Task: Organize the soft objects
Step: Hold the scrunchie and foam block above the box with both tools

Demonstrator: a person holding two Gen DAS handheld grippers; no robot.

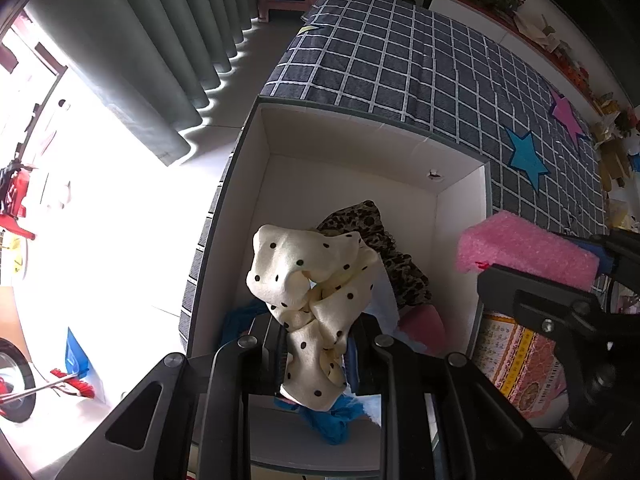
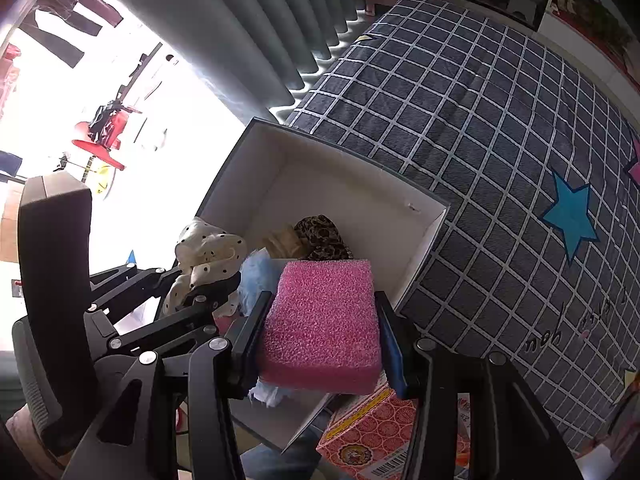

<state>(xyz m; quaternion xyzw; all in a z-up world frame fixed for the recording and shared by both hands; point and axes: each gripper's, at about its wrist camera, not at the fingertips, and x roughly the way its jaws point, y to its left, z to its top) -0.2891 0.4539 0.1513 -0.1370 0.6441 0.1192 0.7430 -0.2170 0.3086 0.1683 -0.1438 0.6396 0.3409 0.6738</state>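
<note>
Left tool (image 1: pixel 316 344) clamps one dotted cloth (image 1: pixel 316 280); right tool (image 2: pixel 320 340) clamps one pink sponge (image 2: pixel 322 320) over one box (image 2: pixel 352 184)

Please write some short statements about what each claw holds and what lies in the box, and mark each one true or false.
1. The left claw grips a cream polka-dot cloth. True.
2. The right claw is empty. False: it clamps a pink sponge.
3. A leopard-print cloth lies inside the white box. True.
4. The box stands on a bare wooden table. False: it sits on a checked grey bedcover.
</note>
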